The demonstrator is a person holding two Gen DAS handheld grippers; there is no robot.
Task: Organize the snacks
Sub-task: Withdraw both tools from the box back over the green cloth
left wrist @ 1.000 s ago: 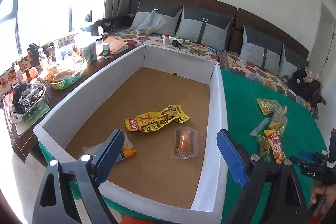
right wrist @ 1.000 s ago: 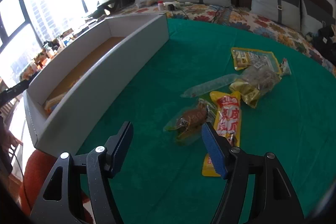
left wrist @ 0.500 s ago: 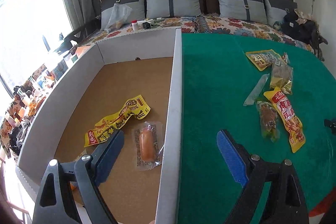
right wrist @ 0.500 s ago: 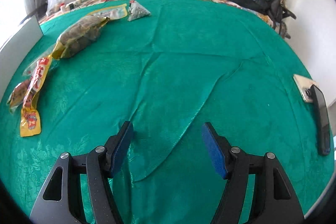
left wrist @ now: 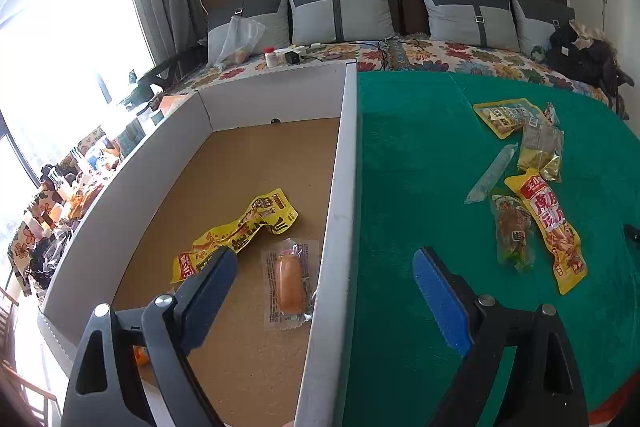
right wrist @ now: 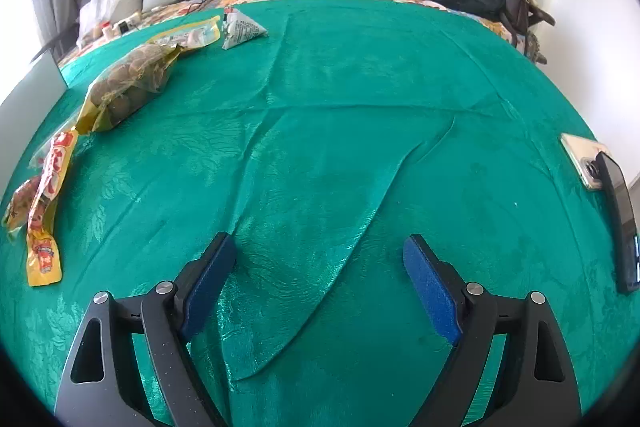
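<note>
The left tool [left wrist: 324, 301] is released, its blue pads spread wide with nothing between them, and it straddles the right wall of the white box [left wrist: 338, 211] from above, pointing steeply down. Just ahead of its left pad, on the brown box floor, lie a clear-wrapped sausage [left wrist: 289, 281] and a long yellow snack packet [left wrist: 236, 235], close together. Out to the right on the green bedspread [left wrist: 416, 163] the loose snacks lie well apart from this tool: a red-and-yellow stick packet [left wrist: 550, 227] beside a clear pack of brown meat [left wrist: 512, 229], then a clear tube [left wrist: 491, 175], a gold bag [left wrist: 540, 151] and a flat yellow pouch [left wrist: 506, 113] farther back.

The right tool [right wrist: 320, 281] is also released; its jaws have just been opening and hold nothing. It tilts down over bare, wrinkled bedspread. The snacks sit far to its left, the bag of brown balls [right wrist: 128, 85] and a small triangular packet [right wrist: 240, 29] among them. Two phones [right wrist: 604, 195] lie at the right edge.
</note>
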